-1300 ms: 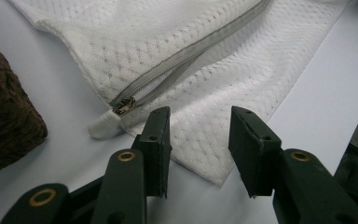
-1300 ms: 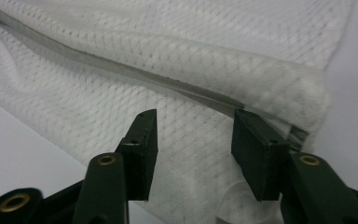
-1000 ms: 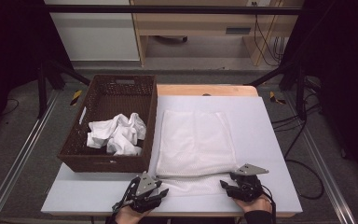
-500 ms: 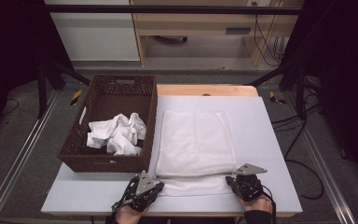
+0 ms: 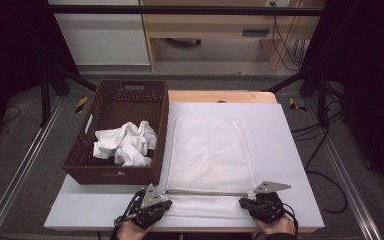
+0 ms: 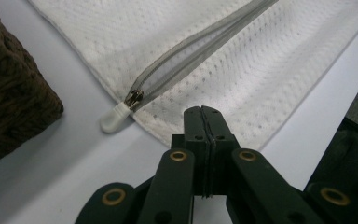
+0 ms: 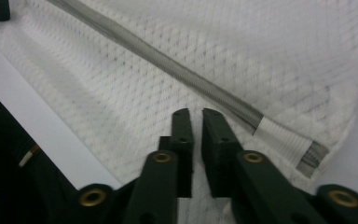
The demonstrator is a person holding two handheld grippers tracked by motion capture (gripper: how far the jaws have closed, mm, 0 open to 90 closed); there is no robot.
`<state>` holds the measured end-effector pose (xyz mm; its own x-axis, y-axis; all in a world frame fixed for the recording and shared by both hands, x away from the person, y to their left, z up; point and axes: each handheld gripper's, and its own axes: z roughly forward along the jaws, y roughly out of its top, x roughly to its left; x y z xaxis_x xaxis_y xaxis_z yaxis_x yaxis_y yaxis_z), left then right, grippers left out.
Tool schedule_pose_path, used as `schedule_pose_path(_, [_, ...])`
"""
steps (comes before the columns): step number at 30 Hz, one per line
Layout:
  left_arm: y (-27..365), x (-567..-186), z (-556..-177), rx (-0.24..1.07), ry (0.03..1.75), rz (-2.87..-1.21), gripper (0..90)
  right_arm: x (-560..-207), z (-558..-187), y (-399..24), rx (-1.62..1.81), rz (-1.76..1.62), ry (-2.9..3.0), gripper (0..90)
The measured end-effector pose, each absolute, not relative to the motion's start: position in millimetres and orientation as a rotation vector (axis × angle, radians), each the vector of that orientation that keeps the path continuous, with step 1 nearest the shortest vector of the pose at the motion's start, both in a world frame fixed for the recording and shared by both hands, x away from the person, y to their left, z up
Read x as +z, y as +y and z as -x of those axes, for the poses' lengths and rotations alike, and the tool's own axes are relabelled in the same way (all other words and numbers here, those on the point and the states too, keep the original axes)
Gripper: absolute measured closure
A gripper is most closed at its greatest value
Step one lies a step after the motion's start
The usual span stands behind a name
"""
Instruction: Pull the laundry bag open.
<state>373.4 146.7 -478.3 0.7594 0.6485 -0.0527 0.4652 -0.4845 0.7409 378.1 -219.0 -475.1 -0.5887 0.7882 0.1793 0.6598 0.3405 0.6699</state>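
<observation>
A white mesh bag (image 5: 210, 150) lies flat on the table, and its grey zipper (image 5: 207, 192) runs across near the front edge. My left gripper (image 5: 167, 203) sits at the bag's near left corner. In the left gripper view its jaws (image 6: 203, 110) are pressed together on the hem, just below the zipper pull (image 6: 116, 116); I cannot tell if mesh is pinched. My right gripper (image 5: 243, 202) is at the near right corner. Its jaws (image 7: 196, 113) have just been opening and stand a narrow slit apart over the mesh, with nothing between them, beside the zipper's end (image 7: 284, 140).
A dark wicker basket (image 5: 115, 92) stands at the bag's left and holds crumpled white cloth (image 5: 125, 142). Its corner (image 6: 9, 102) is close to my left gripper. Bare white table (image 5: 285, 150) lies to the bag's right. The front edge is right below both hands.
Both hands have stayed at the bag's near corners. The jaws of both grippers look drawn closer together than a second ago. The bag has not shifted.
</observation>
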Motion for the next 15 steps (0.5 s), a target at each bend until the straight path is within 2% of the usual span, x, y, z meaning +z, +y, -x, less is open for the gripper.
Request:
schedule_pose_path(3, [147,-475,-373,0.3,0.816,-2.118,79.9,-469,-378,-221,1.156,-1.264,2.349,67.7])
schedule_pose_path(5, [145,-474,-374,0.302,0.811,-2.097,75.6,-467,-379,-220,1.193,-1.261,2.312,65.2])
schedule_pose_path(7, [140,-474,-375,0.305,0.804,-2.084,71.9,-465,-382,-217,1.223,-1.223,2.275,56.0])
schedule_pose_path(11, [125,-478,-377,0.303,0.773,-2.094,70.7,-466,-391,-203,1.231,-1.17,2.277,53.9])
schedule_pose_path(15, [116,-484,-381,0.29,0.773,-2.1,76.4,-470,-402,-186,1.2,-1.141,2.316,52.2])
